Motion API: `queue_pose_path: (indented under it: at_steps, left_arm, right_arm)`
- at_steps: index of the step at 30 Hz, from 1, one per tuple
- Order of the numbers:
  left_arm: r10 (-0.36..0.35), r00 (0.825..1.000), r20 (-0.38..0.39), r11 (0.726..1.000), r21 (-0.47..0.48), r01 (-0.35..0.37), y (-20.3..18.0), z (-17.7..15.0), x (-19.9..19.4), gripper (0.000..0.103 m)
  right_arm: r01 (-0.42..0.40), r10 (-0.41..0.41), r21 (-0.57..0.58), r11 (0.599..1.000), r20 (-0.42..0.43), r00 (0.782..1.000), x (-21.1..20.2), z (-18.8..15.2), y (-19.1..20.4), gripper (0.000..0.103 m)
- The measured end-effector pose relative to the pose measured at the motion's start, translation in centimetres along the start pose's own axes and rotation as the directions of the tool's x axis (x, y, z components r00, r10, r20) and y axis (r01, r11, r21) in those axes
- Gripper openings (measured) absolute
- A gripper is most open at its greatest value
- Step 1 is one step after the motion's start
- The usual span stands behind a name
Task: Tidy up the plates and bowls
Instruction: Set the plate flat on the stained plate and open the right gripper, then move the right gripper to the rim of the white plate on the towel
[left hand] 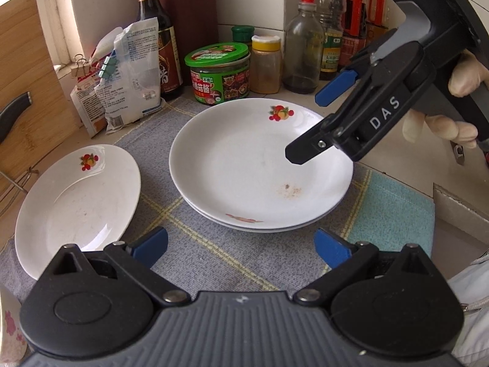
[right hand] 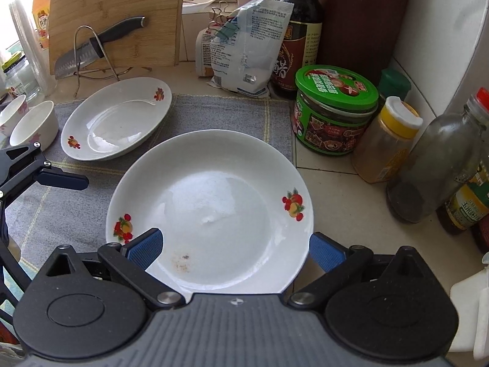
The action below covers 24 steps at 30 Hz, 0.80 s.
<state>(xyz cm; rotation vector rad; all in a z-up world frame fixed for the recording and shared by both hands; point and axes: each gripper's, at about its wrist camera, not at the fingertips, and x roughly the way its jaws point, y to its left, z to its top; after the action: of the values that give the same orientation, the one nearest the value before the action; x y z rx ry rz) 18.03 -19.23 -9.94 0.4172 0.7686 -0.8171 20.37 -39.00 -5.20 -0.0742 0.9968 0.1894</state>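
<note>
Two stacked plates (left hand: 259,165) on checked cloth (left hand: 195,244), tiled counter (right hand: 342,202) beside.

Single plate (left hand: 76,205) left of plate stack (left hand: 259,165)

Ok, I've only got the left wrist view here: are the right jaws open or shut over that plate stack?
Observer: Open. From the right wrist view, the right gripper has one pad over the top plate and the other outside its rim. It grips nothing.
Operator: Any bowls to sort?
Observer: Yes, two white bowls stand side by side at the left end of the cloth, past the lone plate.
Operator: And the black handle by the board?
Observer: It's a knife, with its blade resting in a wire rack.
</note>
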Motion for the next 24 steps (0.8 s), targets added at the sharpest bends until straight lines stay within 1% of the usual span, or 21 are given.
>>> queue_pose_path:
  at_steps: [2, 7, 9, 14, 17, 20, 24]
  left_arm:
    - [0.019, 1.000, 0.016, 0.999, -0.031, -0.019, 0.3, -0.4, -0.8, 0.101]
    - [0.085, 0.995, 0.058, 0.989, -0.129, -0.077, 1.7, -2.2, -3.7, 0.102]
    - [0.122, 0.990, 0.067, 0.980, -0.166, -0.110, 2.5, -2.9, -4.8, 0.102]
    - [0.218, 0.973, 0.075, 0.947, -0.256, -0.193, 4.4, -5.2, -7.7, 0.102]
    - [0.263, 0.962, 0.072, 0.931, -0.282, -0.233, 5.2, -6.3, -8.8, 0.102]
    - [0.281, 0.957, 0.068, 0.925, -0.284, -0.252, 5.6, -7.2, -9.3, 0.102]
    - [0.306, 0.951, 0.040, 0.914, -0.292, -0.282, 5.8, -8.1, -9.2, 0.102]
  right_arm:
    - [-0.020, 0.020, -0.012, 1.000, 0.021, 1.000, -0.4, 0.1, 0.9, 0.103]
    - [-0.027, 0.030, -0.047, 0.999, 0.076, 0.997, -1.4, 0.4, 3.5, 0.103]
    - [-0.034, 0.039, -0.052, 0.998, 0.099, 0.994, -2.0, 0.5, 4.7, 0.103]
    - [-0.041, 0.048, -0.048, 0.998, 0.153, 0.987, -3.0, 0.4, 7.9, 0.103]
    - [-0.043, 0.048, -0.037, 0.998, 0.167, 0.985, -3.4, 0.0, 9.9, 0.103]
    - [-0.046, 0.047, -0.013, 0.999, 0.170, 0.984, -3.8, -0.5, 11.7, 0.103]
    - [-0.064, 0.059, 0.023, 0.998, 0.172, 0.983, -4.3, -1.4, 13.0, 0.103]
